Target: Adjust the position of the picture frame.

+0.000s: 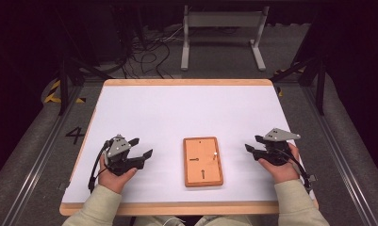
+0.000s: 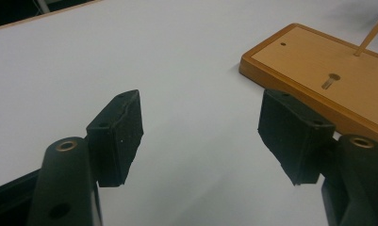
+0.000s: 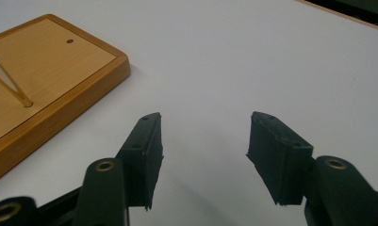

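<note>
On the white worktop (image 1: 144, 113), both grippers' fingers (image 2: 118, 136) stand open, empty; a careless reach could knock the thin pin (image 3: 7, 82) off the wooden board (image 1: 203, 161).

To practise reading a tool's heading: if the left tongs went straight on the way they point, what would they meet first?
Probably the flat orange-brown wooden board with a thin metal pin. The open left tongs aim just past its near corner, over white tabletop, so depth is unclear.

It looked like a lab: a white counter (image 1: 177, 108) with wooden edging stood among metal rails (image 1: 33, 160), tangled cables (image 1: 146, 54), hazard tape (image 1: 52, 92) and a floor number (image 1: 75, 135)
</note>
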